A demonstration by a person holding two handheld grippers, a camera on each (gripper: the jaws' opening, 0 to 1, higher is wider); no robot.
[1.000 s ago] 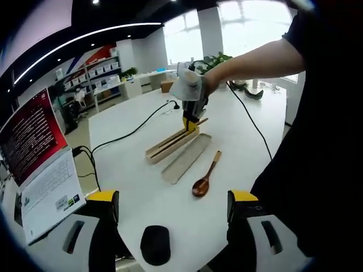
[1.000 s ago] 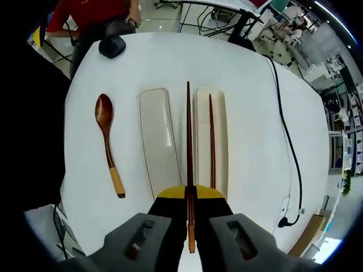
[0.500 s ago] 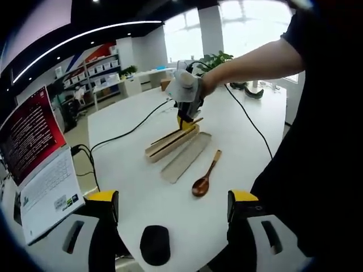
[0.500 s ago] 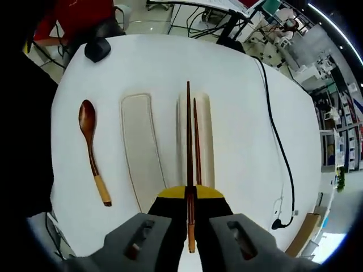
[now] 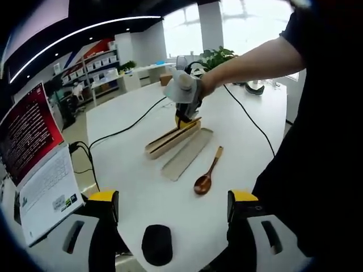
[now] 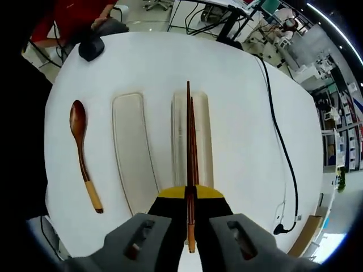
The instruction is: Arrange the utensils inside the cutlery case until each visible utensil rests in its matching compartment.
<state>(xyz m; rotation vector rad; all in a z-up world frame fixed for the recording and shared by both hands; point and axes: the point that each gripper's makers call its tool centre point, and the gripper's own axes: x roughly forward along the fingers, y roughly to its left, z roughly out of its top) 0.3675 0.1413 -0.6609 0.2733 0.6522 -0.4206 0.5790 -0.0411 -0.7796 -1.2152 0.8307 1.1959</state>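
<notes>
Gripping: right gripper (image 6: 189, 211) clamps chopstick (image 6: 188, 136) over case (image 6: 193, 141)
Left gripper (image 5: 173, 212): jaws apart, empty
Spoon (image 6: 82, 154): on table (image 6: 244, 102)

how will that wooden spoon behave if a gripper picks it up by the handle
The wooden spoon looks stiff and probably light, being thin wood. Its round bowl end likely outweighs the slim handle, so it may droop bowl-first. The narrow handle could twist between the jaws.

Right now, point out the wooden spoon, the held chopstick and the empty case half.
wooden spoon (image 6: 77, 117), right gripper view, on its bowl.
held chopstick (image 6: 188, 130), right gripper view, mid-shaft.
empty case half (image 6: 131, 153), right gripper view, its bare floor.
</notes>
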